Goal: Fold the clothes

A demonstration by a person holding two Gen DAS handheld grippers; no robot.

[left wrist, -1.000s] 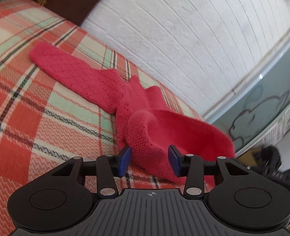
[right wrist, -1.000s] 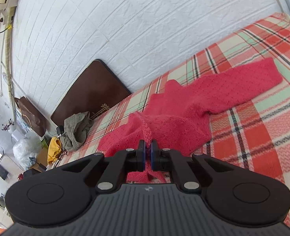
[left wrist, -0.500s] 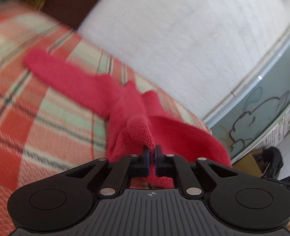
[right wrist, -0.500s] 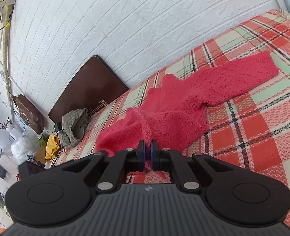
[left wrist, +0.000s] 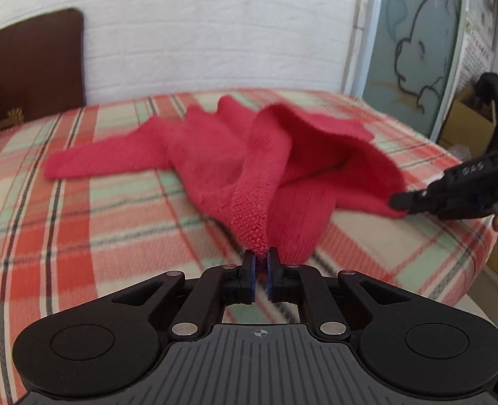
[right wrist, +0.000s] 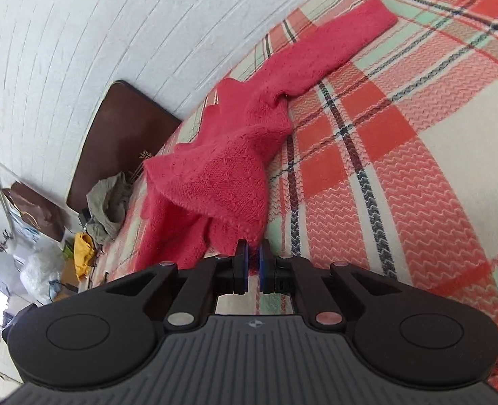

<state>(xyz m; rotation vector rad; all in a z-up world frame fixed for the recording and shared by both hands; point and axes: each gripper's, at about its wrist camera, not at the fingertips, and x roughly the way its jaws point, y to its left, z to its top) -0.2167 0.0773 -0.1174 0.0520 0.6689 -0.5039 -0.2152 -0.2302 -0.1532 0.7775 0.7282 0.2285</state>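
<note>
On plaid bed [right wrist: 400, 155], red sweater [right wrist: 215, 182].

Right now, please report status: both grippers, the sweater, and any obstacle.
Left gripper jaws opening, red sweater hem between them. Right gripper shut on other hem corner. Sweater partly lifted off plaid blanket. Nothing in the way.

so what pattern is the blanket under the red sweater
Plaid blanket: red-orange, cream and mint-green checks with dark stripes. Clearest in the right wrist view, beside the sweater.
</note>
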